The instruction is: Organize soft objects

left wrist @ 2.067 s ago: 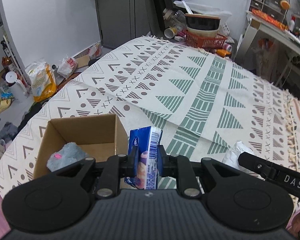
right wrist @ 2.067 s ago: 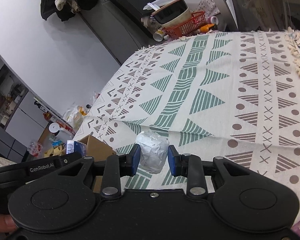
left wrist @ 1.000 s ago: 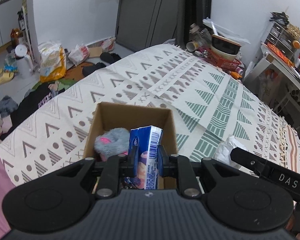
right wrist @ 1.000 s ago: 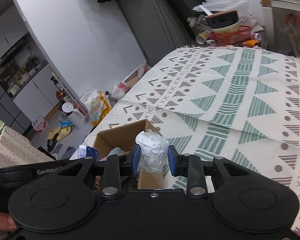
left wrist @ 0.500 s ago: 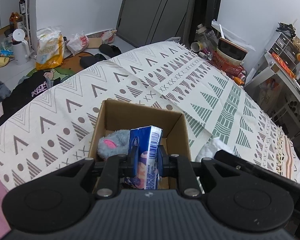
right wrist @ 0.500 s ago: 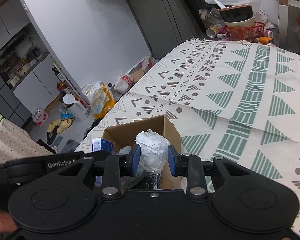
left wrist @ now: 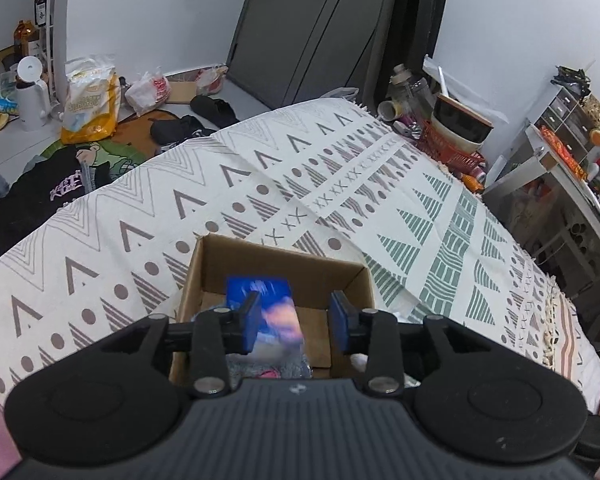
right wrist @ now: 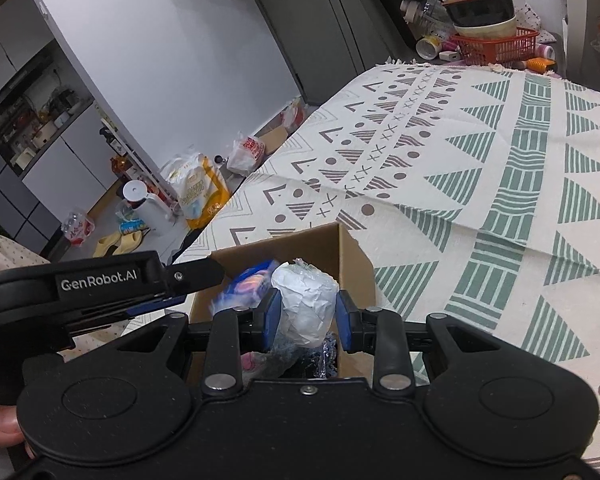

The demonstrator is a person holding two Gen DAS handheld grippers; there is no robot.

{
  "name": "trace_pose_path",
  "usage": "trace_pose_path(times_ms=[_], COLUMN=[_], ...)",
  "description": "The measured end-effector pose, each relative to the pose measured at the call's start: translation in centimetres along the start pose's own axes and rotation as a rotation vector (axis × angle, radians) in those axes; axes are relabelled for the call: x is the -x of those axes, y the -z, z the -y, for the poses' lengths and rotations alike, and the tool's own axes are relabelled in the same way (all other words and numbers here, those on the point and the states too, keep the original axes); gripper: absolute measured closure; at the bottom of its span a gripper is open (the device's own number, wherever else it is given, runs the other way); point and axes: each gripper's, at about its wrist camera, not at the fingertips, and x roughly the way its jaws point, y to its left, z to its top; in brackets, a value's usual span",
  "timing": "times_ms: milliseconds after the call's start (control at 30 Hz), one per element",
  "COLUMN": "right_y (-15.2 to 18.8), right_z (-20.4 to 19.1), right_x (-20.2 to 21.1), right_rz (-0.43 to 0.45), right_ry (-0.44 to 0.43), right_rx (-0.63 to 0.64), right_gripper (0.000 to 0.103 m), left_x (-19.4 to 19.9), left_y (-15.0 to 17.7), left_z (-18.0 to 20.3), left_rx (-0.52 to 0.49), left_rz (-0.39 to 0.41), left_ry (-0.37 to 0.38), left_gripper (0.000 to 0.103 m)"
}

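Note:
An open cardboard box sits on the patterned bedspread; it also shows in the right wrist view. My left gripper is open above the box, and the blue tissue pack is blurred, dropping from between its fingers into the box; it also shows in the right wrist view. A grey plush with a pink spot lies in the box. My right gripper is shut on a white crumpled wad, held over the box's right side.
The bed's left edge drops to a floor with bags, dark clothes and a white kettle. A red basket with bowls stands beyond the bed's far end. A shelf unit stands at the right.
My left gripper has opened and let go of the blue tissue pack, which falls into the box. My right gripper has carried the white wad over the box.

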Motion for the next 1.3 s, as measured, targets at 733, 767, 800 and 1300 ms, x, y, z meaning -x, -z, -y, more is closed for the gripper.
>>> trace_pose_path(times_ms=[733,767,800,1300], right_y=[0.4,0.5,0.7,2.2], right_z=[2.3,2.5,2.8,6.3], right_x=[4.3,4.7,5.2,12.0], right_rz=[0.006,0.008,0.009,0.058], right_ry=[-0.019,-0.016,-0.013,-0.084], right_rx=[-0.071,-0.072,-0.078,-0.156], right_gripper=[0.044,0.044,0.044,0.000], left_x=[2.6,2.8,3.1,7.8], left_y=[0.4,0.5,0.7,3.8], left_z=[0.4,0.7,0.9,5.2], left_rx=[-0.010,-0.012,-0.015,-0.075], left_rz=[-0.020,-0.026,-0.032,-0.035], left_ry=[-0.130,-0.132,-0.127,-0.128], left_gripper=[0.016,0.015,0.014,0.008])
